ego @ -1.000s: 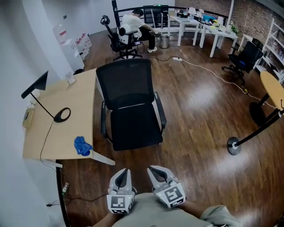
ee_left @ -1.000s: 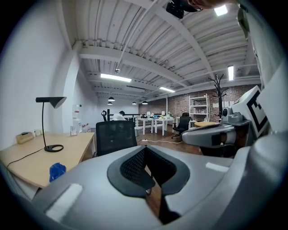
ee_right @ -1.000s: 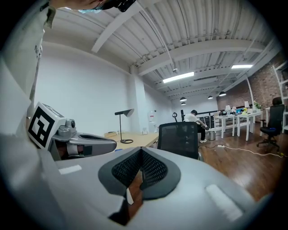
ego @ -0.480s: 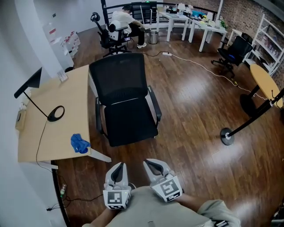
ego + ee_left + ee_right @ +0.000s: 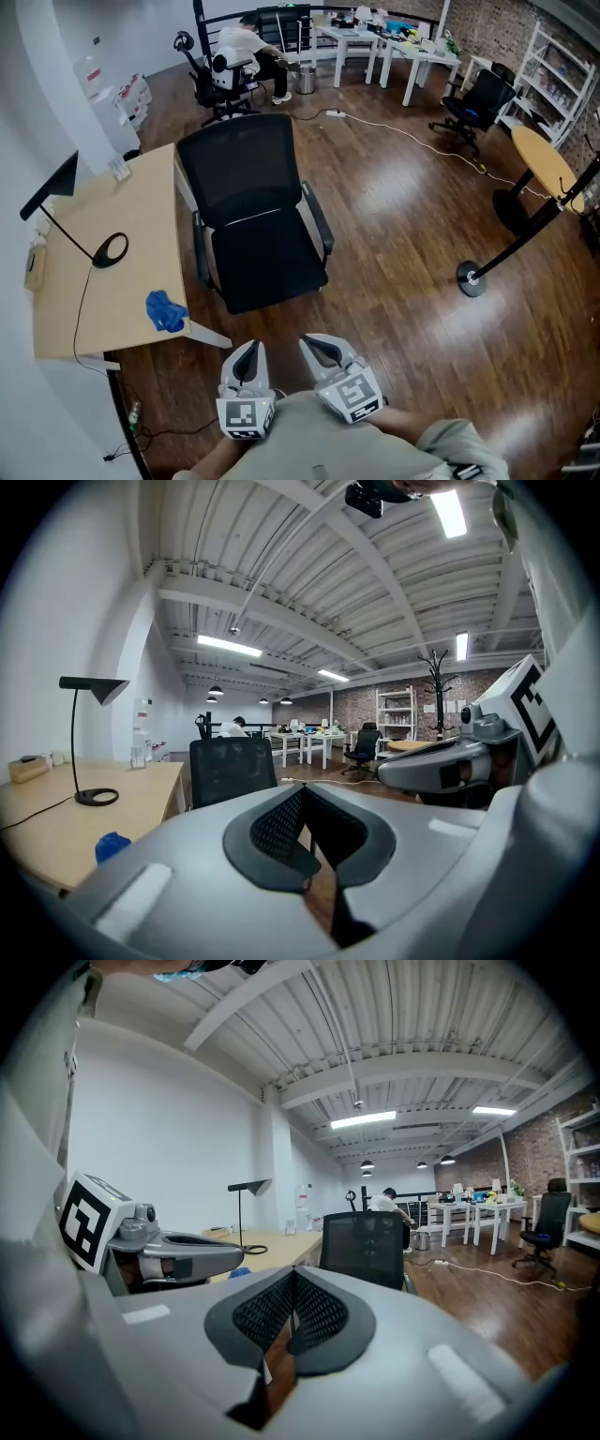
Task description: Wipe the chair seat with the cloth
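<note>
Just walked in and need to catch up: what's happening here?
A person holds the left claw and the right claw close to the body, both shut and empty. The blue cloth lies untouched on the wooden desk, near its front corner. The black chair stands beside the desk, its seat bare. Wiping has not yet begun.

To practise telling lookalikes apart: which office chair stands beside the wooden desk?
The empty black mesh chair beside the desk; the headrest chair and the right-hand chair stand far back.
</note>
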`<state>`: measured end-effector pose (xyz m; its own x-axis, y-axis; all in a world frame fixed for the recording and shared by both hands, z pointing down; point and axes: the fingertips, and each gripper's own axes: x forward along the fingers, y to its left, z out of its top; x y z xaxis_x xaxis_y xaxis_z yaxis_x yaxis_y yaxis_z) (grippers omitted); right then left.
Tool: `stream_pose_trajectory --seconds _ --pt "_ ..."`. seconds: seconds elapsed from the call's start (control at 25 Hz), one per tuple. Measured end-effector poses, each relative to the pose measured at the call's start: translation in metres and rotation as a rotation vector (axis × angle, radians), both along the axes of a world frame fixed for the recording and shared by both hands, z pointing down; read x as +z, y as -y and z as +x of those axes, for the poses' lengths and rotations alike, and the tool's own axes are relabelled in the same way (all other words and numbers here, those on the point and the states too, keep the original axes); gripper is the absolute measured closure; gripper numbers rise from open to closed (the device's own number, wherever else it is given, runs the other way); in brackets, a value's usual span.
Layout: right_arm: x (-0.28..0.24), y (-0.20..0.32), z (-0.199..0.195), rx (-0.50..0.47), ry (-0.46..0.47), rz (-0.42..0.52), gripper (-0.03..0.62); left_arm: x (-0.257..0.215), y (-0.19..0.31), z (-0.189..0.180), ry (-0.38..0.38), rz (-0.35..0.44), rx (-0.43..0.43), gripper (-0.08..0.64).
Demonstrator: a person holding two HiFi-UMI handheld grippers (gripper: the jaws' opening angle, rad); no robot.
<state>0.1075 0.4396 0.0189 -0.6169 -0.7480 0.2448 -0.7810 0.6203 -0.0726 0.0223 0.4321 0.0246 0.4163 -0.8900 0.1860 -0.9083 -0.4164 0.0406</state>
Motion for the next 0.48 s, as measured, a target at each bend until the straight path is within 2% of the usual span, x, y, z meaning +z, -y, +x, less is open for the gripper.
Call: stream_pose_trajectory --seconds 0.24,0.48 --pt "-0.0026 0.0009 -0.0001 0.013 0.005 0.005 0.592 -0.0068 0.0027 0.0031 0.013 -0.005 0.032 0.555" --pt "-0.0017 0.0063 0.0078 0.014 -0.006 0.032 0.592 -0.0045 0.0061 0.0064 0.0 0.007 0.018 0.555"
